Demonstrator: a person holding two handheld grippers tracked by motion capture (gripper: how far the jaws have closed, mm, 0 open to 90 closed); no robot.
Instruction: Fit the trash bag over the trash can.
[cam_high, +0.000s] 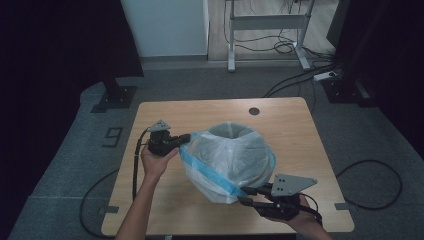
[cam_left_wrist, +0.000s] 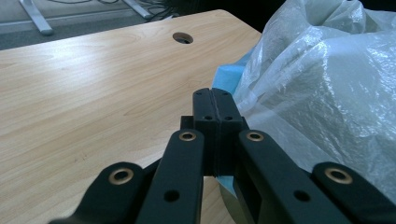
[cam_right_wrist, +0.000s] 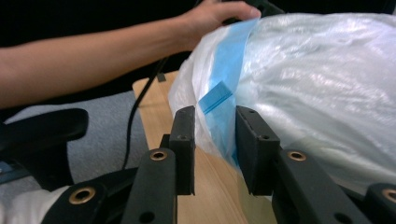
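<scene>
On the desk (cam_high: 165, 200), left tool (cam_high: 186, 138) pinches the bin liner's blue hem (cam_high: 205, 171); right tool (cam_right_wrist: 215, 140), spread, straddles it ungripped — fitting over the bin (cam_high: 232, 131) looks half done.

Thin, crinkled see-through plastic on the bag (cam_high: 227, 160), glossy where light catches, with a smooth blue plastic band (cam_right_wrist: 229, 70) along its rim. Pale wood grain on the table (cam_high: 210, 112), smooth with a soft satin sheen. Matt black plastic on both grippers' jaws, brass-coloured metal rings at the pivots. Dull grey carpet on the floor (cam_high: 65, 165).
</scene>
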